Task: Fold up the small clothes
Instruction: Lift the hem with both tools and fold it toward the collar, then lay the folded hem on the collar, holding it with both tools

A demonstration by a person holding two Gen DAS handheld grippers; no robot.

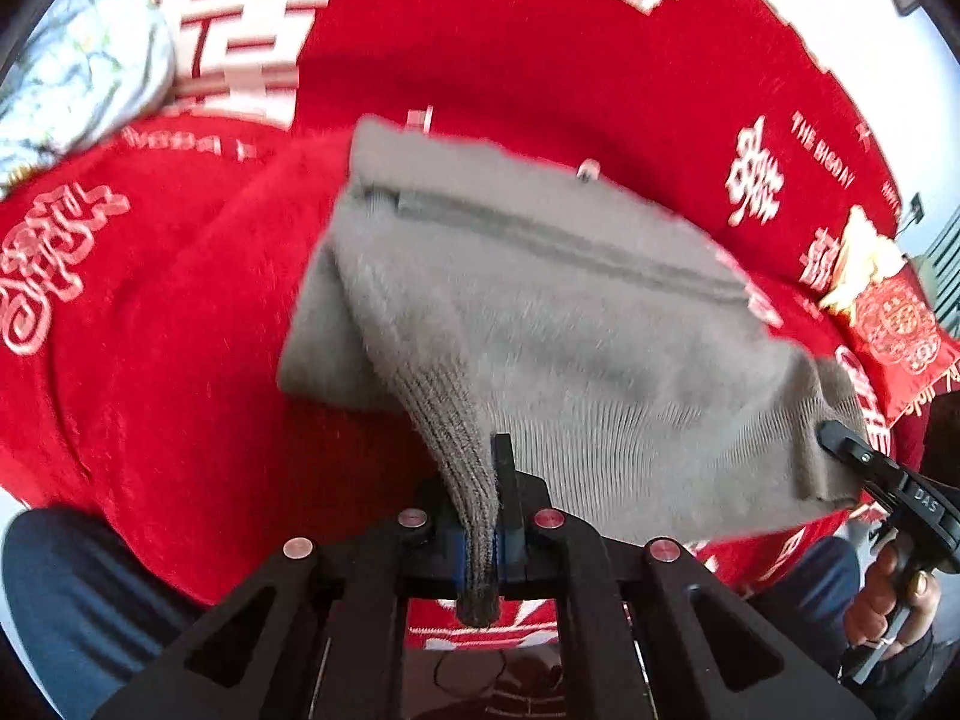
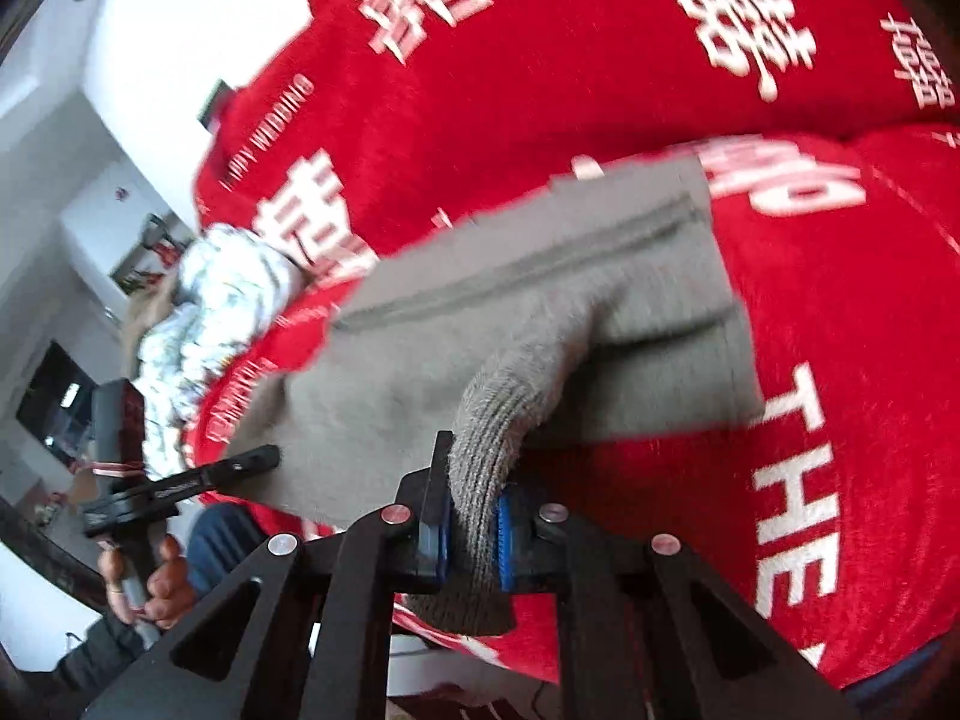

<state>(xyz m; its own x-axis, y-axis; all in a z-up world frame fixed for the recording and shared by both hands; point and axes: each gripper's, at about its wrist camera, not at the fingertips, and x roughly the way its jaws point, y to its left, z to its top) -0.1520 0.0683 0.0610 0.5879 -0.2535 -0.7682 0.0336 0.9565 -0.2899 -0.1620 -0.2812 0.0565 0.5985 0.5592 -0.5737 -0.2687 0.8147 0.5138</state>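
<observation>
A red plush blanket (image 1: pixel 540 60) with white characters and lettering is spread across nearly the whole left wrist view. Bright daylight is seen at 1 o'clock there. In the right wrist view, white walls (image 2: pixel 150 30) are lit at 10 o'clock, and a dark screen (image 2: pixel 54 402) is glimpsed at 9 o'clock.

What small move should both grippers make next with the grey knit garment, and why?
Probably carry the ribbed hem forward over the far part. The left gripper and right gripper each pinch a hem corner of the grey knit garment, lifted off the red blanket.
</observation>
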